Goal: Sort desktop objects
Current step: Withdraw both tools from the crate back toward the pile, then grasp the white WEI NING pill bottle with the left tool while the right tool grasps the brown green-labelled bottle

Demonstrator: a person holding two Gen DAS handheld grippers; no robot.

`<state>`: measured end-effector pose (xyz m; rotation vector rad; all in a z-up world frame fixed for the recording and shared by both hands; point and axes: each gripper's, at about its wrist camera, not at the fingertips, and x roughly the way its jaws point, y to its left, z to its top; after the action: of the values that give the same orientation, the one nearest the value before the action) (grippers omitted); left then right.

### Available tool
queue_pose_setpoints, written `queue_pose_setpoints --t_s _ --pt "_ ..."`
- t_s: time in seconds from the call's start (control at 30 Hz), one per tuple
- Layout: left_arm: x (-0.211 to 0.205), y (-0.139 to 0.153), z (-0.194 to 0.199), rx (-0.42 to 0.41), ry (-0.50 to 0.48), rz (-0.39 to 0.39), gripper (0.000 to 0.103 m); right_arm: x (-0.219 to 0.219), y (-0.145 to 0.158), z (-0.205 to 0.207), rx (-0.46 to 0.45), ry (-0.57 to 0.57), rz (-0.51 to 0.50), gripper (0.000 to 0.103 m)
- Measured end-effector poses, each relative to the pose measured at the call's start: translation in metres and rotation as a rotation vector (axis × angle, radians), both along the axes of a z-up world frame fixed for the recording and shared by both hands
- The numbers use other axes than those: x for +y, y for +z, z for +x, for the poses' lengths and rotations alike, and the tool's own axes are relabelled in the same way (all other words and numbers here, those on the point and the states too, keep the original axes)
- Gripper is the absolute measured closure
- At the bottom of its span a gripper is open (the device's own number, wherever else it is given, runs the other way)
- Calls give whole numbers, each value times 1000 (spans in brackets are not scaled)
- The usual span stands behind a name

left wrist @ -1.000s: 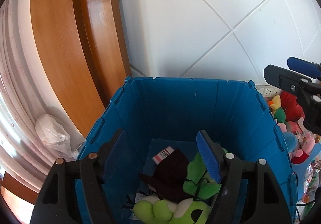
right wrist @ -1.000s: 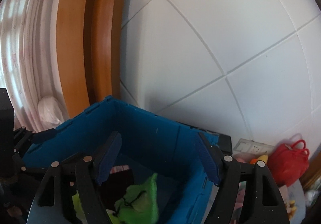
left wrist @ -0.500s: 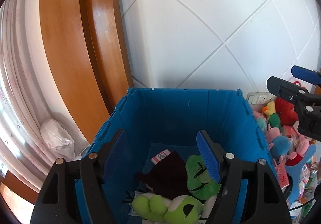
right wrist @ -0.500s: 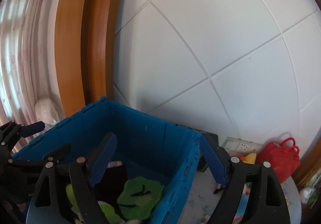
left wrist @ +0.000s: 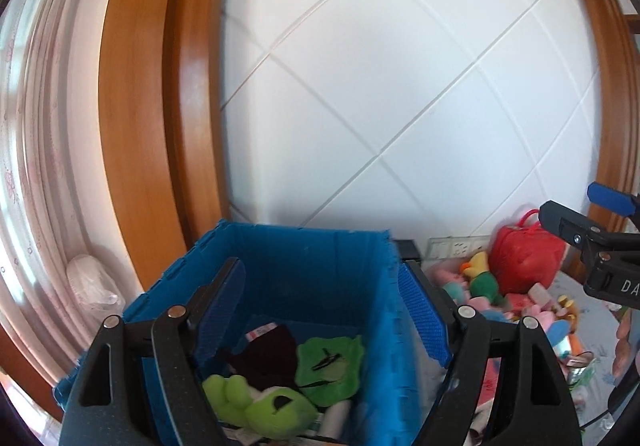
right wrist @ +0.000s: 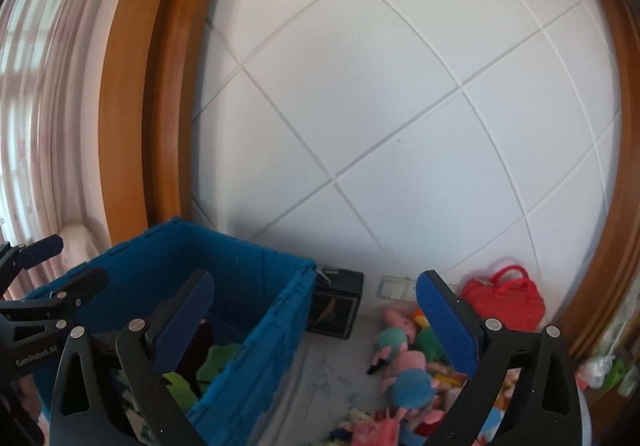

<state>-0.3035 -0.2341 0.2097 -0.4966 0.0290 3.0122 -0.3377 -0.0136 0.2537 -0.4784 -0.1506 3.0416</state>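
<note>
The left gripper [left wrist: 322,310] fills the lower middle of the left wrist frame with its blue-padded fingers [left wrist: 420,312] set fairly wide and opening, nothing between them; behind and below them sits the blue crate [left wrist: 304,266], lower centre of that frame, its far wall against the white tiled wall [left wrist: 400,106]; inside the crate, at the bottom of the frame, lie a light green plush toy [left wrist: 256,404], a flat green plush piece [left wrist: 330,364] and a dark maroon cloth [left wrist: 268,352] with a small labelled card [left wrist: 261,330] just behind it; the right gripper [right wrist: 316,312] takes the lower part of the right wrist frame, its fingers [right wrist: 444,312] spread very wide and opening, empty, the left one over the crate's near corner and the right one over the pile of soft toys [right wrist: 404,358] at lower right; that pile lies on a pale patterned desk [right wrist: 332,366] just right of the crate, with pink and teal plush figures on top; a red bag [right wrist: 506,298] stands behind the pile by the wall, near a white socket plate [right wrist: 390,287]; a small black box [right wrist: 336,310] sits between the crate and the socket; a wooden frame [left wrist: 160,106] curves up the left side, with pale curtains [left wrist: 36,126] at far left and a clear plastic bag [left wrist: 90,280] at their foot
</note>
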Motion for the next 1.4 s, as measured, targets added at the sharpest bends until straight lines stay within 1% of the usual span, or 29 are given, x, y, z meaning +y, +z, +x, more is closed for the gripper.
queue_pose_setpoints --t_s 0.07,0.17,0.2,0.23,0.37,0.47,0.5,0.6,0.7,0.73,0.83,0.93,0.97,1.0,1.03,1.13,1.2,1.27,1.3,1.37,1.4 --pt "23 -2 20 16 -43 15 24 27 1 27 7 -13 -23 0" --pt "58 -11 44 26 -119 24 24 62 -4 63 3 -34 -26 0" --pt "70 -16 50 29 -138 20 24 88 -13 86 -2 -65 -21 0" --pt "83 -23 56 32 -156 16 24 88 -13 86 -2 -65 -21 0" --pt "126 -57 69 -5 -237 -3 24 140 -42 126 -53 -124 -32 0" --pt "154 -90 73 -58 -289 -14 24 176 -73 150 -107 -175 -47 0" --pt "164 -102 75 -70 -320 -24 24 187 -85 158 -125 -195 -49 0" --pt "189 -139 80 -155 -365 -42 24 216 -122 178 -189 -239 -71 0" --pt "213 -180 91 -257 -407 -59 24 242 -162 196 -269 -284 -106 0" --pt "221 -198 96 -300 -419 -69 24 250 -176 201 -299 -299 -123 0" --pt "239 -244 107 -414 -425 -102 24 275 -221 221 -398 -342 -185 0" --pt "253 -286 114 -524 -424 -106 24 295 -269 234 -509 -408 -224 0" --pt "257 -295 116 -552 -428 -99 24 302 -286 240 -541 -430 -246 0" --pt "260 -304 119 -575 -429 -91 24 312 -306 251 -582 -455 -294 0" --pt "262 -314 121 -602 -424 -82 24 312 -306 251 -582 -455 -294 0" --pt "274 -339 129 -659 -412 -72 24 326 -339 261 -652 -490 -367 0" --pt "282 -350 133 -682 -404 -78 24 331 -360 267 -700 -500 -410 0" --pt "289 -360 137 -702 -401 -88 24 331 -377 271 -735 -493 -446 0" --pt "291 -363 139 -710 -401 -89 24 330 -391 274 -757 -488 -477 0" --pt "298 -370 141 -729 -404 -98 24 331 -396 276 -761 -483 -495 0" --pt "301 -374 142 -736 -403 -101 24 330 -404 278 -765 -472 -535 0"
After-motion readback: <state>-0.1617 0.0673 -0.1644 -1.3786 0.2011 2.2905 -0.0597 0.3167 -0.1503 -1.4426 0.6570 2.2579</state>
